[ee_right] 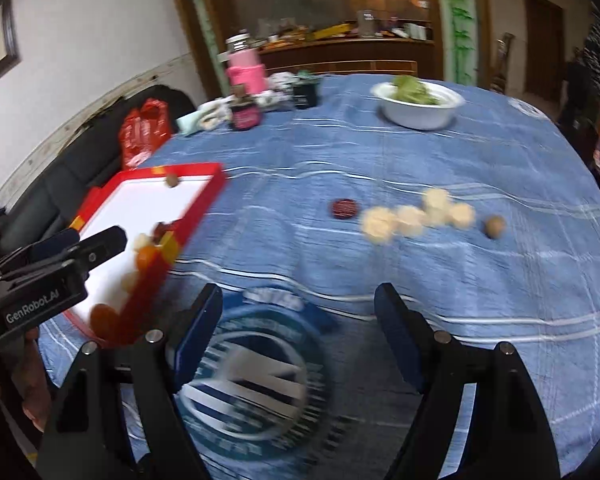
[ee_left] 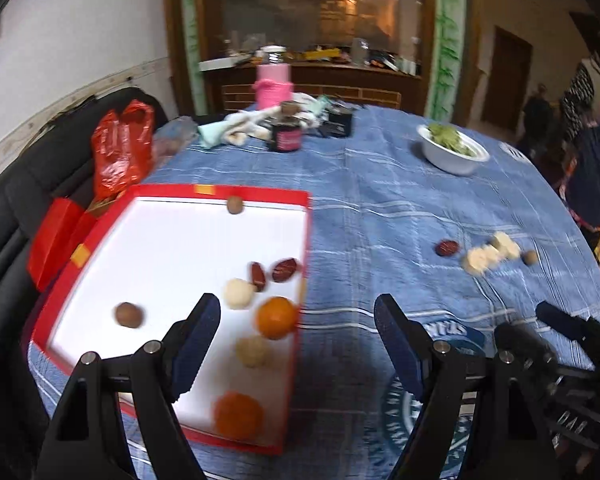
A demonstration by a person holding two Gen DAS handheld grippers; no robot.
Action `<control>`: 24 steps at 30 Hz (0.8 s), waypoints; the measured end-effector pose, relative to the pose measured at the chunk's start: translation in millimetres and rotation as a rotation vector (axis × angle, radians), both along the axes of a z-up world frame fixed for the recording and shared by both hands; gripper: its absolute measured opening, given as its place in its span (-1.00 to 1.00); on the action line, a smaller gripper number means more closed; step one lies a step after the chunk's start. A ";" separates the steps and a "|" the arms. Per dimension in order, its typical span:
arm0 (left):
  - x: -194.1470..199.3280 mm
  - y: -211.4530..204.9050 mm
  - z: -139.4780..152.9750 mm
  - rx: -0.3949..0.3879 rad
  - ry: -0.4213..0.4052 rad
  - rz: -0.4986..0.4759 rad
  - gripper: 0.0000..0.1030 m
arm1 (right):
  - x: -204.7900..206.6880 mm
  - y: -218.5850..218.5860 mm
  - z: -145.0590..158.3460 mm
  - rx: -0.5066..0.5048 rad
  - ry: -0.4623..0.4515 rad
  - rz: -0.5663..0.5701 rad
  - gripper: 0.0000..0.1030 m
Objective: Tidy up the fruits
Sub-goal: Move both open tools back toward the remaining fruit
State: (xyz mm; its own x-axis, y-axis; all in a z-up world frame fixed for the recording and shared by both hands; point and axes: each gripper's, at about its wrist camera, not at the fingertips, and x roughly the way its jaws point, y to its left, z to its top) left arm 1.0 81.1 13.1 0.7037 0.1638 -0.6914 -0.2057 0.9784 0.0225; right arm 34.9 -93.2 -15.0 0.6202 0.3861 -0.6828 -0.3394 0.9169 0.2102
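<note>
1. Across the left wrist view, the left tool (ee_left: 298,320) hangs with its jaws wide and nothing between them, over the near right edge of a red tray (ee_left: 162,191) with a white floor that lies on the left part of the blue-clothed tabletop (ee_left: 380,208).
2. Inside the tray lie two oranges, one near the right wall (ee_left: 276,317) and one at the near edge (ee_left: 238,416), two pale round fruits (ee_left: 239,293), two red dates (ee_left: 285,270), and brown round fruits at the left (ee_left: 129,314) and at the far wall (ee_left: 234,204).
3. Well apart to the right on the cloth lie a loose red date (ee_left: 447,247), a cluster of pale fruits (ee_left: 490,253) and a small brown fruit (ee_left: 530,258). The right tool (ee_left: 540,332) shows at the near right edge. At the far side stand a white bowl of greens (ee_left: 452,156), a dark jar (ee_left: 286,136) and a pink bottle (ee_left: 274,84); a red bag (ee_left: 122,148) sits left of the tabletop.
4. Over the near cloth in the right wrist view, the right tool (ee_right: 298,316) is also wide and empty, above a round printed emblem (ee_right: 252,372).
5. Farther off lie the red date (ee_right: 344,208), the pale cluster (ee_right: 416,216) and the brown fruit (ee_right: 494,226) in a rough row; the tray (ee_right: 196,204) sits at the left, with the left tool (ee_right: 96,240) over it.
</note>
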 end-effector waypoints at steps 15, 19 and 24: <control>9.5 -35.3 -13.6 -0.001 0.021 -0.107 0.53 | 24.3 -57.3 -9.8 0.014 0.044 -0.119 0.53; 10.4 -28.7 -16.4 -0.023 0.022 -0.099 0.53 | 42.9 -34.6 -10.5 0.019 0.057 -0.088 0.52; 11.8 -21.2 -18.5 -0.049 0.019 -0.098 0.53 | 70.3 -8.2 -21.3 -0.013 0.102 -0.078 0.21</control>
State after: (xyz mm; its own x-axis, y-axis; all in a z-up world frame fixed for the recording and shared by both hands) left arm 12.9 59.9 -5.4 0.7014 0.0608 -0.7102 -0.1089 0.9938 -0.0226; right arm 105.2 -101.5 -36.3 0.5752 0.3303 -0.7484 -0.2447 0.9424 0.2278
